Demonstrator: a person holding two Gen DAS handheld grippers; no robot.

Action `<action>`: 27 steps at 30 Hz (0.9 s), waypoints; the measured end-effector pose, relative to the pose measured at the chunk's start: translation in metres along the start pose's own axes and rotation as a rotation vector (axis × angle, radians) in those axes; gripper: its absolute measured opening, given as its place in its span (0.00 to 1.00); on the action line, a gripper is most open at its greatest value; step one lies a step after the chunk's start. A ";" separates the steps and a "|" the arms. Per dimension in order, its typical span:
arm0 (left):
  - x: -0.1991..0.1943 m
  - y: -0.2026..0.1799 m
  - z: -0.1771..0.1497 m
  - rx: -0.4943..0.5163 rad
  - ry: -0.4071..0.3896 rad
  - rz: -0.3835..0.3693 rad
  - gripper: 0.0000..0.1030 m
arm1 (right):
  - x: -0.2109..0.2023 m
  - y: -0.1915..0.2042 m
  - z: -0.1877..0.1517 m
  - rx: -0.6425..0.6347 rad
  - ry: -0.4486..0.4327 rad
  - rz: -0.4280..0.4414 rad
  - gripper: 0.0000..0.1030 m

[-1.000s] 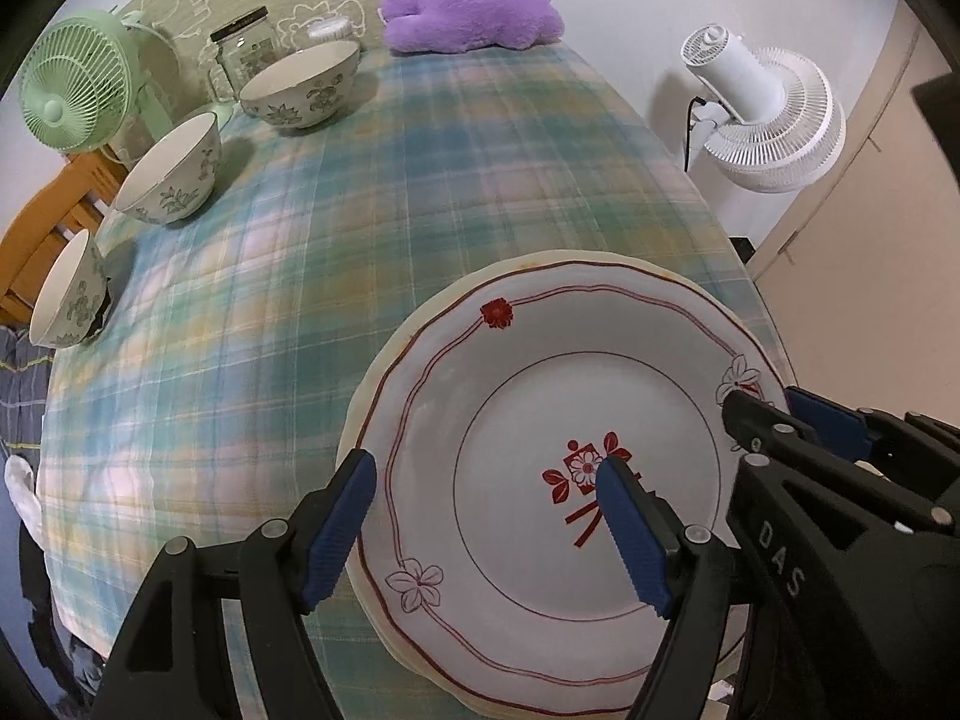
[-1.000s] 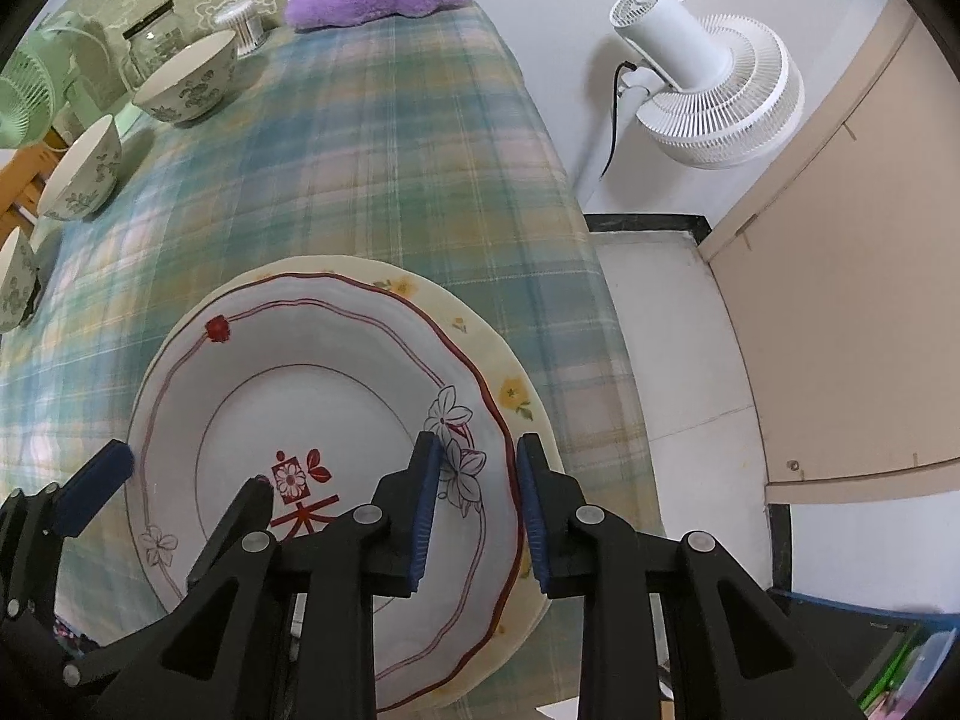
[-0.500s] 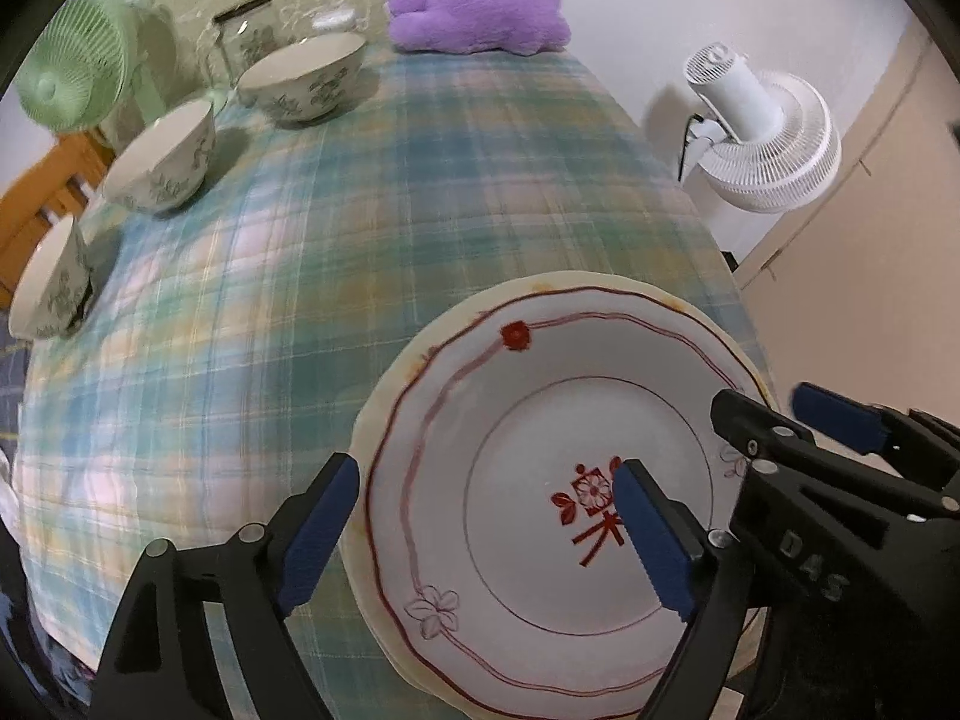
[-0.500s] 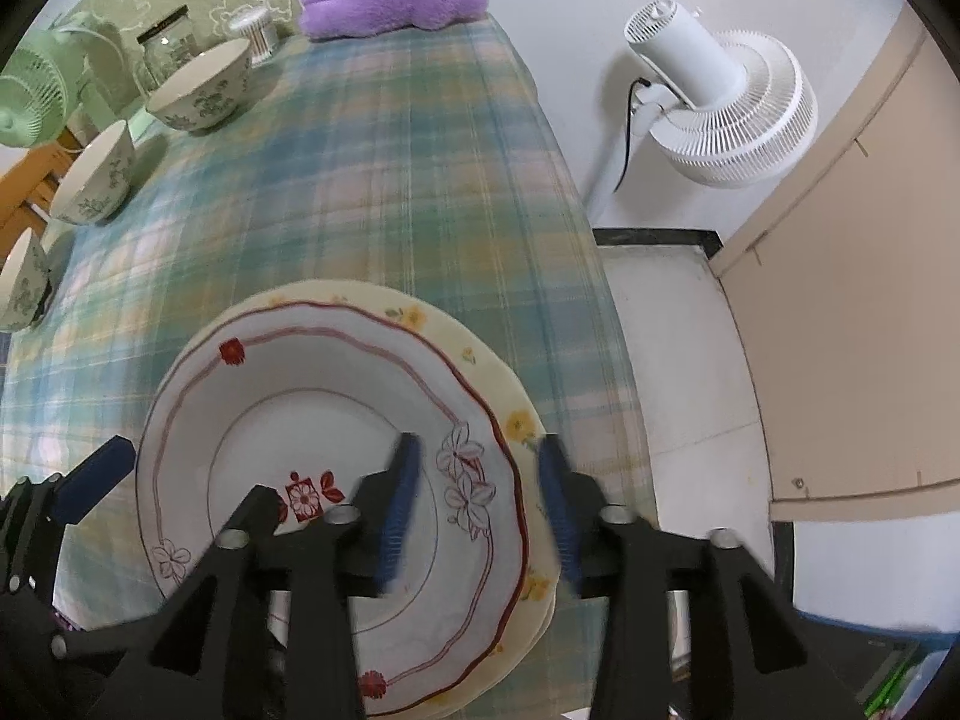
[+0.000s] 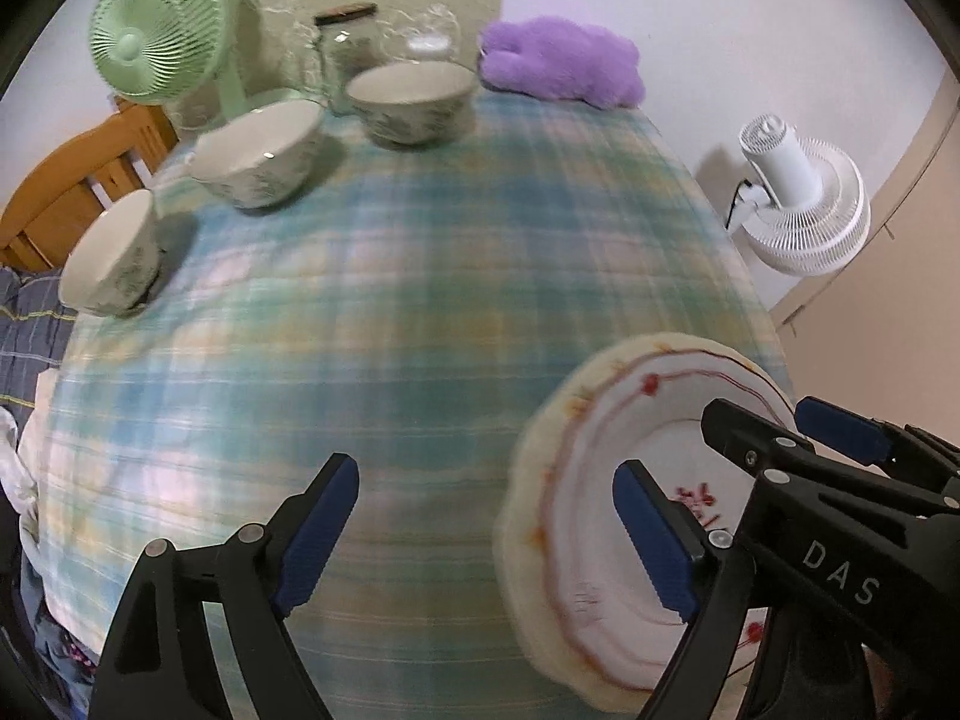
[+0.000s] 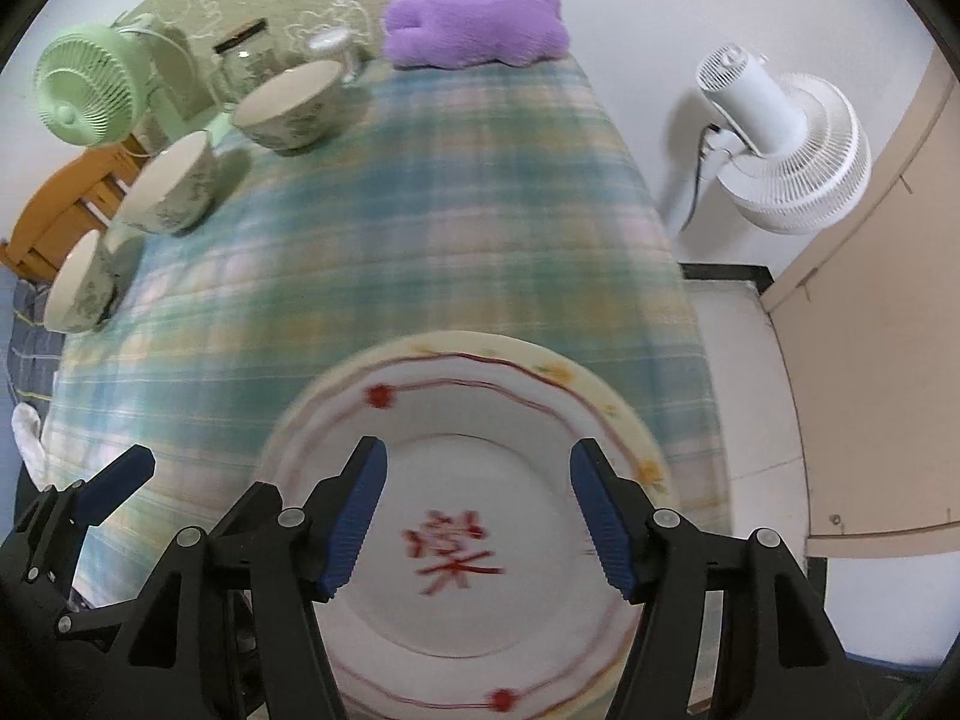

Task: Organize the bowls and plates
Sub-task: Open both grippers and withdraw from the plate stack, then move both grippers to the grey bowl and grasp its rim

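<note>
Two grippers: the right gripper hangs over the plates, jaws parted and just been opening, nothing pinched; the left gripper has its jaws spread wide and bare, astride the stack's left rim and the cloth.
Plates: a white plate with red flower print lies on a cream plate, stacked at the near right corner of the surface.
Surface: a checked green-blue tablecloth.
Bowls: three, well apart from the plates along the far left edge: small bowl, middle bowl, far bowl.
Beyond: a glass jar, a green fan, a purple plush toy; a white fan off the right edge.
</note>
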State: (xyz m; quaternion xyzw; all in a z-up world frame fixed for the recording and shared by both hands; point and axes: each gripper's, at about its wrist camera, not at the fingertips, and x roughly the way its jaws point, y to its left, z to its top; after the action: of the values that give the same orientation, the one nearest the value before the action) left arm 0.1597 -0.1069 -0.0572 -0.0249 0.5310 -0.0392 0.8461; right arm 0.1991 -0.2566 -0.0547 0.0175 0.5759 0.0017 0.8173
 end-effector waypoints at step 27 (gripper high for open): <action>-0.059 0.266 0.040 -0.040 -0.120 0.059 0.83 | -0.034 0.282 0.028 0.027 -0.130 -0.010 0.65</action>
State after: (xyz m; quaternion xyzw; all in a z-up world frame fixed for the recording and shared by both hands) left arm 0.1807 0.1639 -0.0095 -0.0284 0.4806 -0.0020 0.8765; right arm 0.2188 0.0236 -0.0043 0.0259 0.5217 -0.0112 0.8527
